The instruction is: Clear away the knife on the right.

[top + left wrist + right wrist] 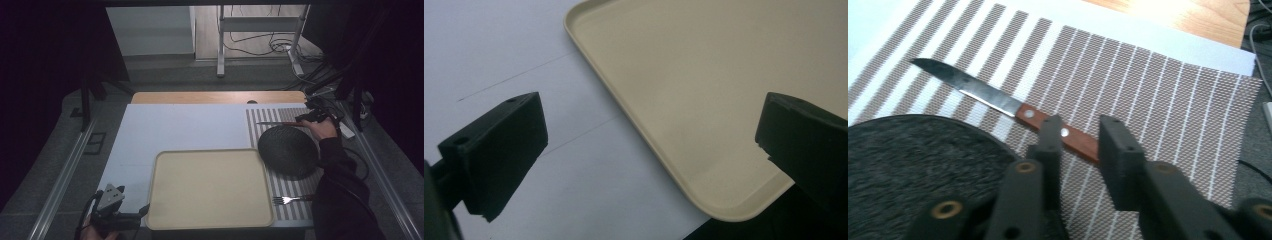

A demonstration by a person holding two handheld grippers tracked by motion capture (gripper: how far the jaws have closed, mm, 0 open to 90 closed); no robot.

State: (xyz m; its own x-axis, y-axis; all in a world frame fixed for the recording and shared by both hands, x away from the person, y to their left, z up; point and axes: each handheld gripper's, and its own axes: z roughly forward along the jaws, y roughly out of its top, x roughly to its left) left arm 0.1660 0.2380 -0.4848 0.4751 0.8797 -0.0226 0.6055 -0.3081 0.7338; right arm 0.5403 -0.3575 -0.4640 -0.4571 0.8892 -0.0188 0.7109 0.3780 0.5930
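A knife [973,90] with a brown wooden handle lies on the striped placemat [1148,90], just beyond a dark round plate [913,160]. My right gripper [1081,131] is down over the handle, its narrow-set jaws closed on it, and the knife still rests on the mat. From above, the right gripper [303,119] sits at the far right with the knife [275,123] pointing left. A beige tray [155,190] lies at the centre front. My left gripper [141,212] is open at the tray's [624,110] near left corner, holding nothing.
A fork [285,200] lies on the placemat [300,187] to the right of the tray, near the front edge. The dark plate [287,150] sits between fork and knife. A white sheet [175,130] covers the table behind the tray.
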